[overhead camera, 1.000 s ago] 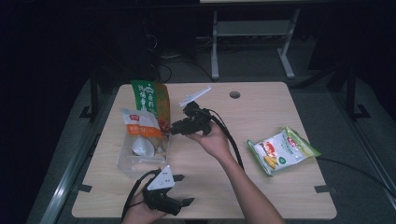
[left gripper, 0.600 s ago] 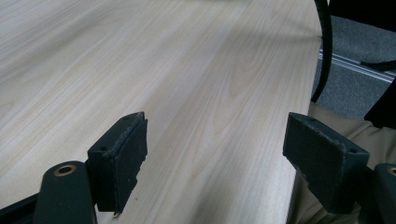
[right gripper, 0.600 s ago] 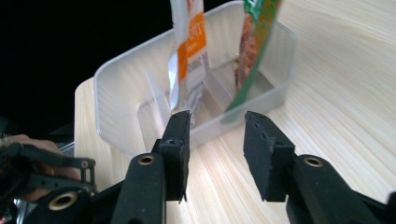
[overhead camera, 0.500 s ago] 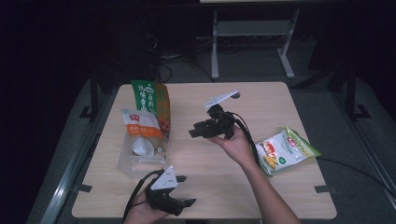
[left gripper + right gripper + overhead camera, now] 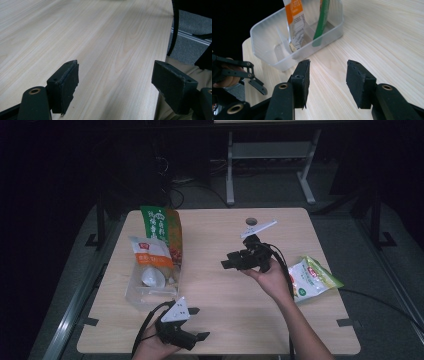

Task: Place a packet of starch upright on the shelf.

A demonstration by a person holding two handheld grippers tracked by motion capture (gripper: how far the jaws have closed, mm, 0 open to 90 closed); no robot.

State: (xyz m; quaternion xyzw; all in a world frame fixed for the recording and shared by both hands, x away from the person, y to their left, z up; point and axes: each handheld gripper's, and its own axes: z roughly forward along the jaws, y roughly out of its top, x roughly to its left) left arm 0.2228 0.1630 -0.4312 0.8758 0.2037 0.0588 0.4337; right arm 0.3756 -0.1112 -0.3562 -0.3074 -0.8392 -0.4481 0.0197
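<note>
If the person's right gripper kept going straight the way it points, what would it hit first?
Most likely the clear plastic bin that holds the snack packets. The right gripper, open and holding nothing, points across bare table toward the bin's near wall, though the bin sits a little left of dead centre, so it might just graze it.

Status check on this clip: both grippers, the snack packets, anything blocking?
Left gripper open, empty, low at table's near edge. Right gripper open, empty, mid-table. Two packets standing in clear bin; green packet lies right of the hand. Nothing in the way.
</note>
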